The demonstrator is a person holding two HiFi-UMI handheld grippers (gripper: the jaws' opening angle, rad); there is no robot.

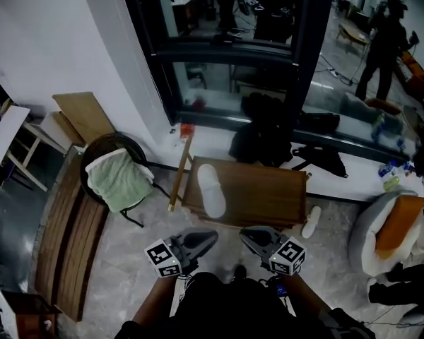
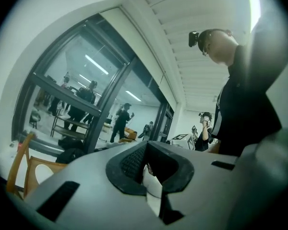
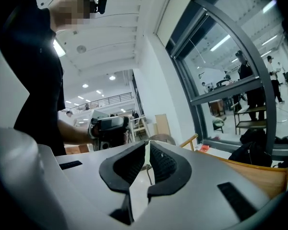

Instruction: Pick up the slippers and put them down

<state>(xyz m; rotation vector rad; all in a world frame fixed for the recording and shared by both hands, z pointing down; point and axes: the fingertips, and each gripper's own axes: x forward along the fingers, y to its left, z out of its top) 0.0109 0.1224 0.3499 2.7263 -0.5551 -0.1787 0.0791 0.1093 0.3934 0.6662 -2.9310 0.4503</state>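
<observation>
Slipper (image 1: 210,188) flat on table (image 1: 268,193), near its left edge. 2nd slipper (image 1: 311,222) on floor (image 1: 127,260), just beside table's right near corner. Left gripper (image 1: 209,238) and right gripper (image 1: 246,233) side by side before table's near edge, apart from both slippers. Jaws of each closed tip to tip, nothing between them.

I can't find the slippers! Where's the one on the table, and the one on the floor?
slipper on the table (image 1: 211,189): head view, its middle.
slipper on the floor (image 1: 311,222): head view, its middle.
</observation>
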